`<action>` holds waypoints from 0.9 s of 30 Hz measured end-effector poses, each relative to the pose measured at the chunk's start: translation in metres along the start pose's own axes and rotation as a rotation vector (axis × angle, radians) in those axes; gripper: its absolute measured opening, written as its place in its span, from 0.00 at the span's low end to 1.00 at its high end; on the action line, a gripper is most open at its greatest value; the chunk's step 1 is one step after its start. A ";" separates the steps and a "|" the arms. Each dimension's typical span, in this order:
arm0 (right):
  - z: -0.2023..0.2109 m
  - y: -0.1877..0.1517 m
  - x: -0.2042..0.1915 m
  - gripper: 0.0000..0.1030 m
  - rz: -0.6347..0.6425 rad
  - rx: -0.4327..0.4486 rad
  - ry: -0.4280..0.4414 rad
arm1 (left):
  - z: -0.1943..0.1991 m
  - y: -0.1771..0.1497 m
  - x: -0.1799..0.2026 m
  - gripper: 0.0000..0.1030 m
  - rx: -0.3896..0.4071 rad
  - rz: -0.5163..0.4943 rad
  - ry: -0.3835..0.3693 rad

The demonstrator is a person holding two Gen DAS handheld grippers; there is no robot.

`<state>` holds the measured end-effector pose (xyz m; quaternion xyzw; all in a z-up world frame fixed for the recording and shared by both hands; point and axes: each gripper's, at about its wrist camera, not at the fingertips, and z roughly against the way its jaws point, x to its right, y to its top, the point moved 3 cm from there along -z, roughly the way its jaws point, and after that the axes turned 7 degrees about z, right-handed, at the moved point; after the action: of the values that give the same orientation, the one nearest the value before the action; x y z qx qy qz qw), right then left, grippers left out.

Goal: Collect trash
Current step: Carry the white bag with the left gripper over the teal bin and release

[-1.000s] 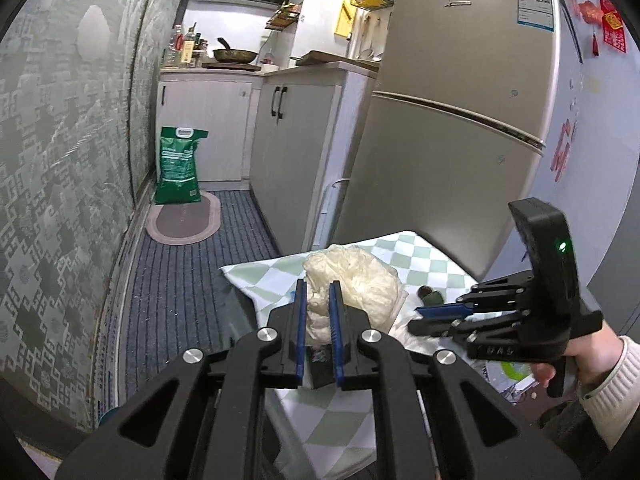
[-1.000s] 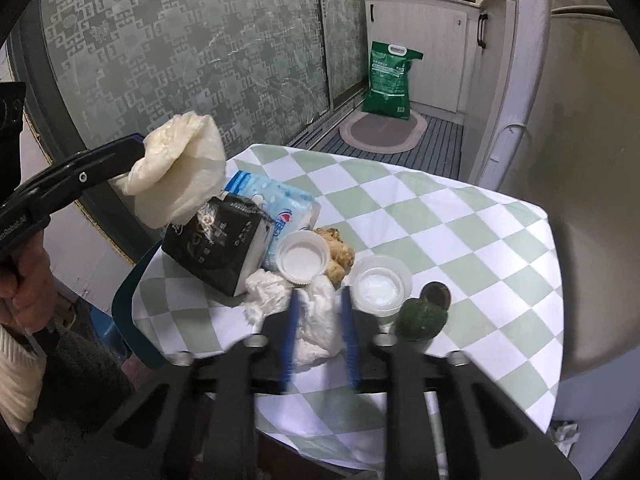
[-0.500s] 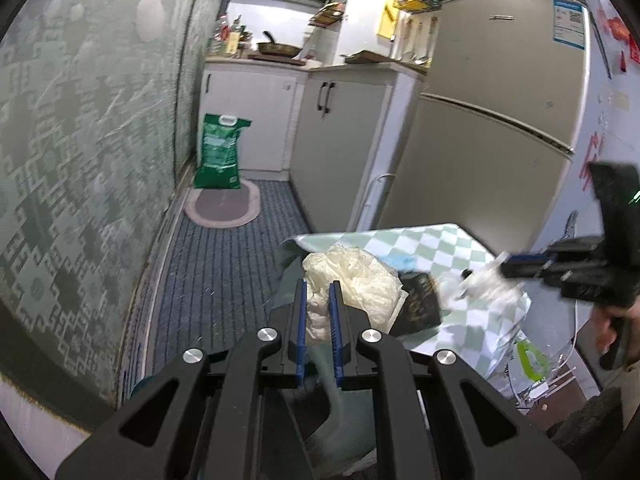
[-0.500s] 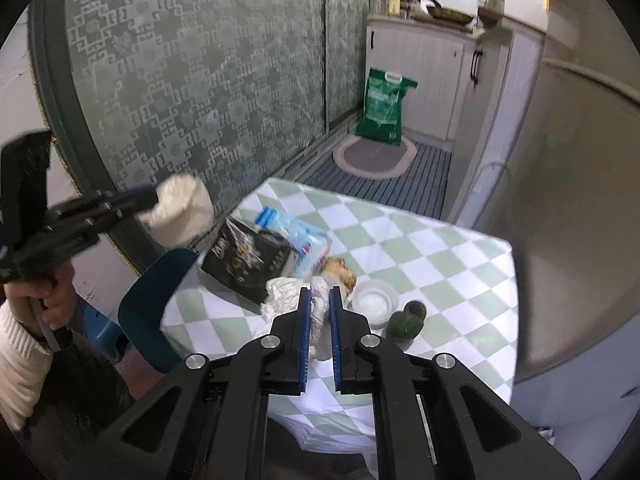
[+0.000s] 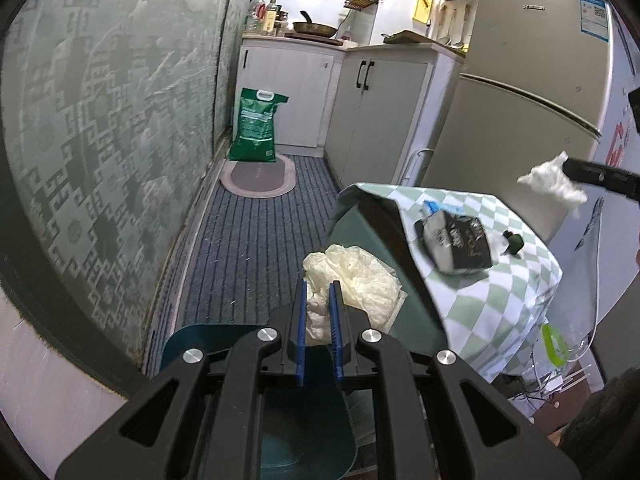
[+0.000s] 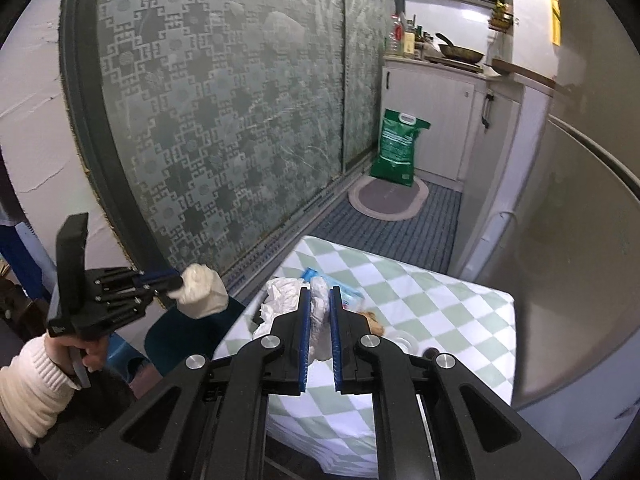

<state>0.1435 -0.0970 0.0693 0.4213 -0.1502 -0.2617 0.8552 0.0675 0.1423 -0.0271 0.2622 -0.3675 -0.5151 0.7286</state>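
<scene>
My left gripper (image 5: 319,286) is shut on a crumpled cream plastic bag (image 5: 356,276) and holds it in the air off the table's left side, above a dark teal chair (image 5: 304,408). It also shows in the right wrist view (image 6: 176,282) with the bag (image 6: 202,292). My right gripper (image 6: 319,294) is shut on a white crumpled tissue (image 6: 318,312), raised above the checked table (image 6: 440,304). The tissue also shows in the left wrist view (image 5: 552,184). A black packet (image 5: 460,246), a blue wipes pack (image 6: 344,286) and a green item (image 5: 514,242) lie on the table.
A fridge (image 5: 520,92) stands behind the table. White cabinets (image 5: 380,108), a green sack (image 5: 256,128) and an oval mat (image 5: 258,174) are down the striped-floor corridor. A patterned glass door (image 6: 224,120) runs along the left. A small white lid (image 6: 402,338) sits on the table.
Both grippers lifted up and away from the table with their loads. The left one swung off to the table's left over the chair; the right one rose higher.
</scene>
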 end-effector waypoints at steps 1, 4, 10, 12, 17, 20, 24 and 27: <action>-0.001 0.002 -0.003 0.09 0.000 0.004 0.011 | 0.001 -0.003 -0.003 0.12 -0.003 0.001 0.012; -0.004 0.009 -0.013 0.09 0.002 0.014 0.043 | 0.002 -0.010 -0.014 0.12 -0.021 0.013 0.043; -0.015 0.024 -0.041 0.09 0.031 0.027 0.099 | -0.003 -0.026 -0.035 0.12 -0.094 0.024 0.094; -0.022 0.028 -0.050 0.09 0.043 0.021 0.116 | -0.007 -0.032 -0.041 0.11 -0.120 0.028 0.111; -0.039 0.036 -0.075 0.09 0.073 0.011 0.154 | -0.018 -0.051 -0.059 0.11 -0.193 0.023 0.153; -0.048 0.038 -0.086 0.09 0.088 0.002 0.169 | -0.023 -0.060 -0.068 0.10 -0.224 0.018 0.166; -0.061 0.040 -0.098 0.09 0.098 -0.014 0.186 | -0.026 -0.067 -0.075 0.10 -0.244 0.014 0.174; -0.069 0.043 -0.106 0.09 0.105 -0.024 0.201 | -0.027 -0.072 -0.077 0.10 -0.261 0.007 0.170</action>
<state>0.1035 0.0299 0.0581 0.4268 -0.0826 -0.1747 0.8835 0.0338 0.1913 -0.1181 0.2066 -0.2355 -0.5318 0.7867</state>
